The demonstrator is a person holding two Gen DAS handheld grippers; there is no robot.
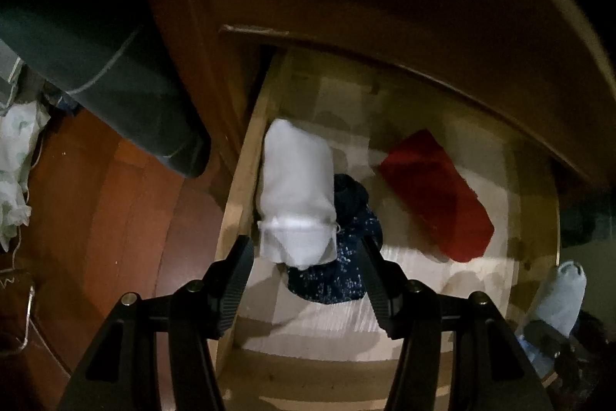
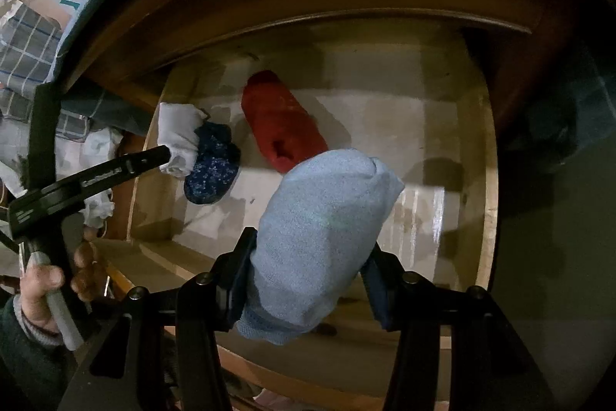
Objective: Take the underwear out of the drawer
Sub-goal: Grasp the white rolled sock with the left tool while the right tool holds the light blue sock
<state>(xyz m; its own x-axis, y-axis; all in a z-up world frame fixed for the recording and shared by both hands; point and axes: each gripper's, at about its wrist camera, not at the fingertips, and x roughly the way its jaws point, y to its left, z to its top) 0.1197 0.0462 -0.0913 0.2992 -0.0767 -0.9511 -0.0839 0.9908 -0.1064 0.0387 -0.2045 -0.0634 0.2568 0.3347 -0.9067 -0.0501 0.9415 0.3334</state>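
Drawer (image 1: pixel 535 218) holding white (image 1: pixel 294 195), navy (image 1: pixel 338 257), red rolls (image 1: pixel 435 195), left tool (image 1: pixel 306 247) wide, right tool (image 2: pixel 308 249) gripping light-blue roll (image 2: pixel 319 234)

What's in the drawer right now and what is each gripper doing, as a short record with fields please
drawer: open, pale lined bottom
left in drawer: white roll, navy speckled roll touching it, red roll apart
right gripper: shut on light blue roll, above drawer
left gripper: open, fingers either side of white and navy rolls; whether touching, cannot tell
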